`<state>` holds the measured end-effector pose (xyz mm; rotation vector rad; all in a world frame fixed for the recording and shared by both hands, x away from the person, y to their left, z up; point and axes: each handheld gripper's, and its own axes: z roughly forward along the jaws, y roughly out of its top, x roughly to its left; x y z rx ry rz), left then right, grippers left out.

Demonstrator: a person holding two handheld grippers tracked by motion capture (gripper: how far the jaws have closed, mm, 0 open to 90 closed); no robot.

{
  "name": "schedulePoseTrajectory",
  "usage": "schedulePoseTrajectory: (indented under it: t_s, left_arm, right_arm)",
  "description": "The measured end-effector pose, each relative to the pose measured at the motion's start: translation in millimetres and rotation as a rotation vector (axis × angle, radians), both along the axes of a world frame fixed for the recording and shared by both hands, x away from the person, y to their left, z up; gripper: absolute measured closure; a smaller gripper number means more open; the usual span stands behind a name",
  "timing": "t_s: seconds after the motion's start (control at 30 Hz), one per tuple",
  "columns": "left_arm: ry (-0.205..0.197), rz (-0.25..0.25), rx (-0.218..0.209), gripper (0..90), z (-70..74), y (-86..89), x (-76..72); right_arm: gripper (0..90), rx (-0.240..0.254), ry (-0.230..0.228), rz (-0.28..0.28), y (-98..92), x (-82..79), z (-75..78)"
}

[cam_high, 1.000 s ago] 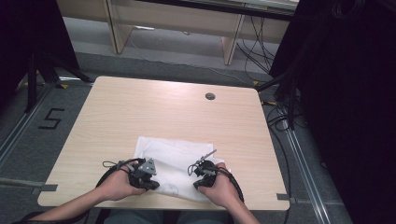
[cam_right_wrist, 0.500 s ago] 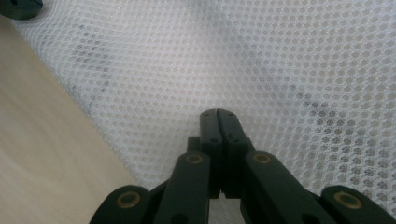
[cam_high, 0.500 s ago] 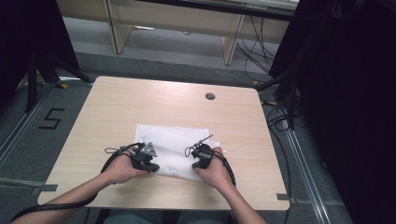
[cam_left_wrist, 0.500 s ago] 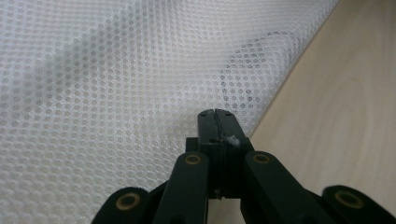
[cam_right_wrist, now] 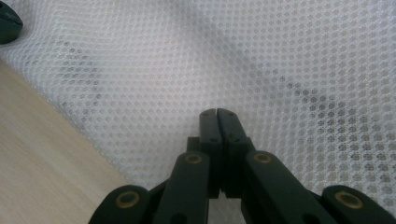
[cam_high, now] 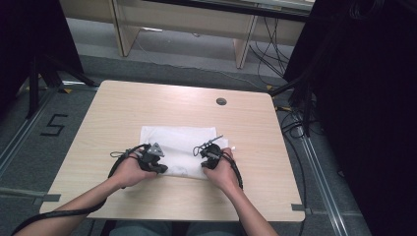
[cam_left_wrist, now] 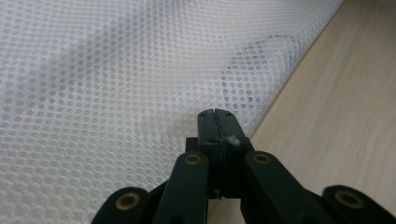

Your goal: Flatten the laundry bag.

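The wooden table [cam_high: 123,108] bears a white mesh cloth [cam_high: 177,142] lying flat near the person's edge. At the cloth's near edge, the left gripper [cam_left_wrist: 215,113] and the right gripper [cam_right_wrist: 217,112] each have their jaws pressed together, tips over the mesh.

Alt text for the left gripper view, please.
The left claw, jaws shut, points at a white mesh cloth near its edge. A strip of pale wooden table runs along the right, and the cloth shows a raised fold just beyond the jaw tips.
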<state>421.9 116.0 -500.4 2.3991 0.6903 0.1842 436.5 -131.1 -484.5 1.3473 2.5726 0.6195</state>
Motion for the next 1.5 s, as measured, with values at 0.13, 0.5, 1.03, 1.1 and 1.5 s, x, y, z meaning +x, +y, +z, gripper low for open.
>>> schedulePoseTrajectory:
  t_s: [0.13, 0.5, 1.03, 1.1, 1.5]
  left_arm:
    - [0.007, 0.009, -0.008, 89.2, -0.8, 0.3, 0.7]
    - [-0.016, 0.032, -0.02, 88.7, -1.7, 2.3, 4.0]
    - [-0.062, 0.056, -0.155, 75.9, 4.7, -7.9, -4.3]
    - [-0.06, 0.052, -0.166, 74.1, 4.6, -9.8, -5.5]
    - [-0.076, 0.002, -0.146, 69.2, -2.5, -12.9, -6.0]
  right_arm:
    - [89.7, -0.004, 0.011, -0.001, 0.8, 0.3, 0.6]
    - [83.1, 0.0, -0.011, 0.015, 0.7, 4.6, 0.0]
    - [55.5, 0.05, -0.131, -0.116, -31.7, 52.3, 35.3]
    - [53.1, 0.04, -0.132, -0.132, -39.9, 58.8, 33.6]
    - [40.3, 0.021, -0.152, -0.156, -47.2, 76.1, 17.9]
